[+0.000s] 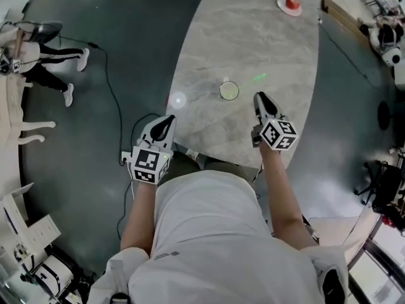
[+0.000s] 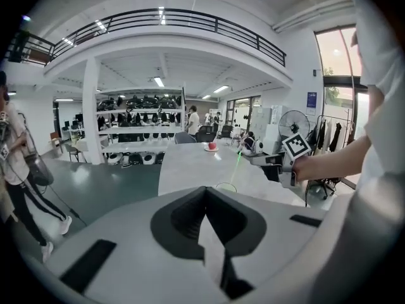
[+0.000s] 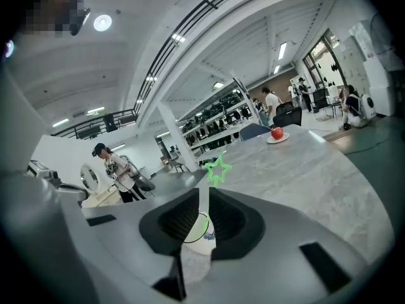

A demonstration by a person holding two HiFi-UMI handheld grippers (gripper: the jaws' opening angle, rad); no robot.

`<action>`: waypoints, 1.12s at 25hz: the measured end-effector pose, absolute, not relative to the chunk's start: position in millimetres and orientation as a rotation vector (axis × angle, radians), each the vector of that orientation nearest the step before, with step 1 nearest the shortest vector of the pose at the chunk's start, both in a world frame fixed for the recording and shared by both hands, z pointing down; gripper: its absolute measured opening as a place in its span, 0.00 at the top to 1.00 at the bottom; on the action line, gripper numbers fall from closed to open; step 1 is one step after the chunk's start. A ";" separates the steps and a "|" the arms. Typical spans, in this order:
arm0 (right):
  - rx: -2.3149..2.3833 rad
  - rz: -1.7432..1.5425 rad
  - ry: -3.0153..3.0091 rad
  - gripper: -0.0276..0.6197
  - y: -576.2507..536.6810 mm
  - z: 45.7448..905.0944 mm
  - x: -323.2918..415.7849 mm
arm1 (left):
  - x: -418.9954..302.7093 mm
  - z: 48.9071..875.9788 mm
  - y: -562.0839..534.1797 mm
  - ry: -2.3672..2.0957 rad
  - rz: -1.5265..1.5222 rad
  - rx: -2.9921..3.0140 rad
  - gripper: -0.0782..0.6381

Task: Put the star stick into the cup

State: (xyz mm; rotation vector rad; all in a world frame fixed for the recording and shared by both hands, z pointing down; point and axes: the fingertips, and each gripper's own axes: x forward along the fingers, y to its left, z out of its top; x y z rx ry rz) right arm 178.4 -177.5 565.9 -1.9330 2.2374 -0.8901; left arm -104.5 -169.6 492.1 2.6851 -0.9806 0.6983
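Right gripper (image 1: 259, 97) held the star stick (image 3: 218, 170) just right of the cup (image 1: 229, 90).
Left gripper (image 1: 168, 120) hung pinched together and empty at the table's (image 1: 253, 37) near left edge. The right jaws were clamped on the stick, its long axis running forward off them, star at the far end. The cup stood upright on the table just left of the right jaw tips, so the right was nearer. The stick probably needed swinging left and tipping down.

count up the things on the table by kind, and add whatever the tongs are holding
cup: 1
star stick, held in the right tongs: 1
apple: 1
plate: 1
total: 4
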 end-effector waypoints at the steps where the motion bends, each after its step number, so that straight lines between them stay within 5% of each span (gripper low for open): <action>1: -1.941 -0.869 2.241 0.88 -173.5 560.1 180.7 | -97.9 490.6 -171.5 -0.964 0.688 2.699 0.89; 28: -2.101 -0.359 2.337 0.94 -77.9 409.5 197.7 | 72.7 416.4 -175.3 -0.379 0.479 3.055 0.89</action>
